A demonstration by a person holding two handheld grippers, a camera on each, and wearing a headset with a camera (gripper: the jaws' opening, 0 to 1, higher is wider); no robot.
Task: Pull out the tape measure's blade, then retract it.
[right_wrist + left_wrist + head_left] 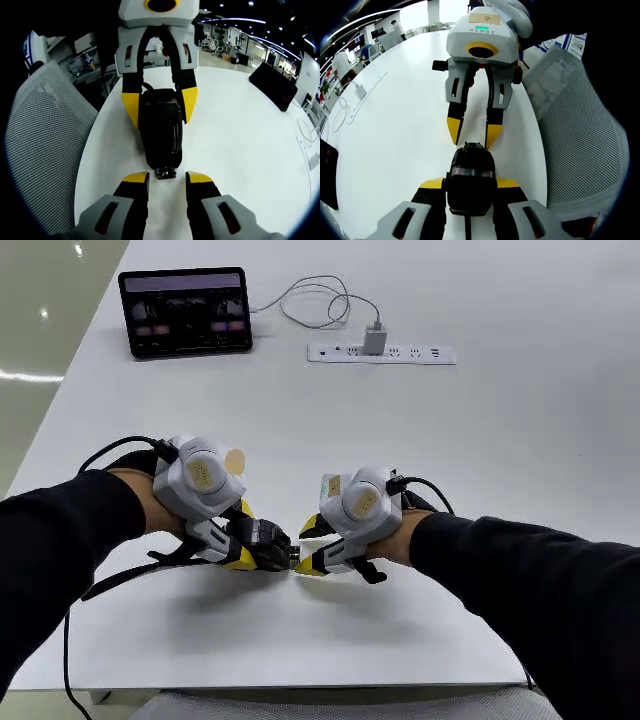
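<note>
1. Black tape measure [262, 537]: it lies at the near edge of the white table [450, 440], directly between the two grippers.
2. Left gripper [250, 537]: its yellow-tipped jaws are closed against both sides of the tape measure's case. In the left gripper view the case [471, 175] sits squarely between the two jaws, touching each.
3. Right gripper [305, 548]: it faces the left gripper, tip to tip. Its jaws stand apart and grip nothing.
4. Blade hook [165, 173]: in the right gripper view the small metal end sits at the mouth of the case, between the right gripper's two yellow tips. A gap shows on each side of it.
5. Blade: no length of it shows outside the case.
6. Far side of the table: a dark tablet [186, 310] stands at the left. A white power strip [380, 353] lies to its right, with a charger [374, 340] plugged in and a looped cable [320, 300] running toward the tablet.
7. Mesh chair [580, 140]: its grey back sits just beyond the near table edge.
</note>
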